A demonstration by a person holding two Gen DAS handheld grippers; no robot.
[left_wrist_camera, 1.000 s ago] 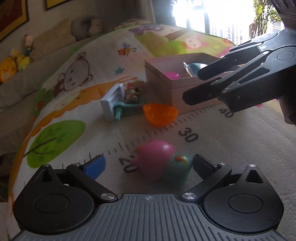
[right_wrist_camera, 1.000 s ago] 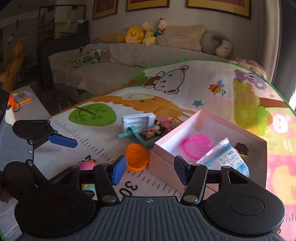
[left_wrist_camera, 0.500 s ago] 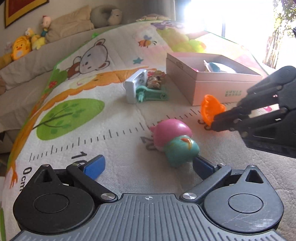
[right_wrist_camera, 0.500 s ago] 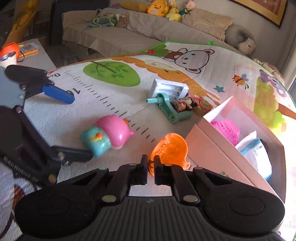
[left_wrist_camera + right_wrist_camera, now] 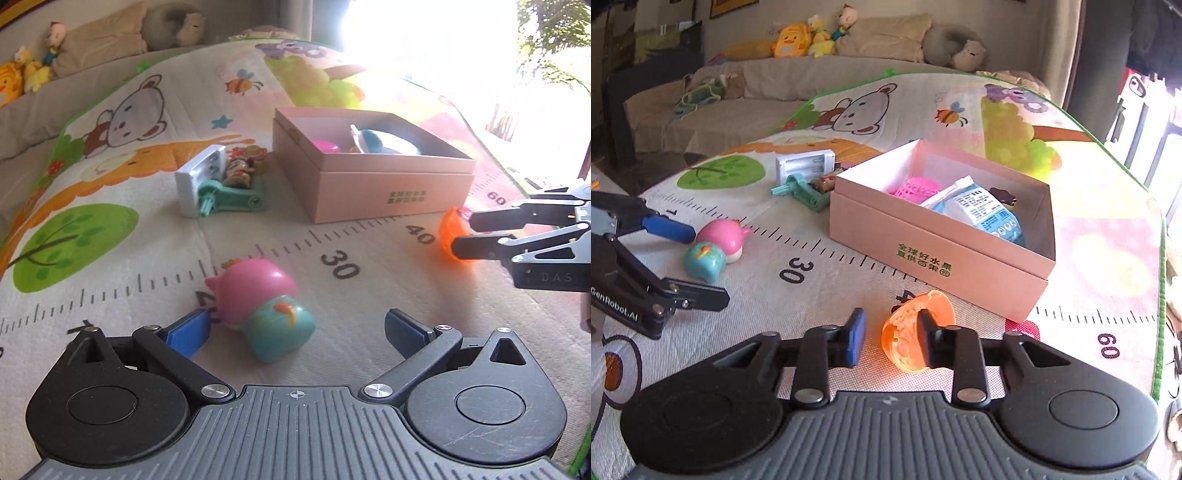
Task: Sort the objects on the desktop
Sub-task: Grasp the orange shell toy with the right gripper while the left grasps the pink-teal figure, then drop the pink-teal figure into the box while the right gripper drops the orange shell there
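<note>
A pink and teal toy figure (image 5: pixel 264 308) lies on the play mat between the open jaws of my left gripper (image 5: pixel 295 328); it also shows in the right wrist view (image 5: pixel 714 247). An orange mesh cup (image 5: pixel 916 332) lies by the near corner of the pink box (image 5: pixel 938 254). My right gripper (image 5: pixel 892 338) is partly open; the cup leans on its right finger with a gap to the left finger. In the left wrist view the cup (image 5: pixel 448 238) sits at the tips of the right gripper (image 5: pixel 469 232), right of the box (image 5: pixel 373 184).
The box holds a pink mesh ball (image 5: pixel 914 188), a blue-white packet (image 5: pixel 982 212) and a small dark item. A white battery case (image 5: pixel 197 182), a teal tool (image 5: pixel 231 194) and small figures lie left of the box. A sofa with plush toys stands behind.
My right gripper carried the orange cup from left of the box to its near corner and opened its jaws. My left gripper moved in so the toy figure lies between its fingers.
</note>
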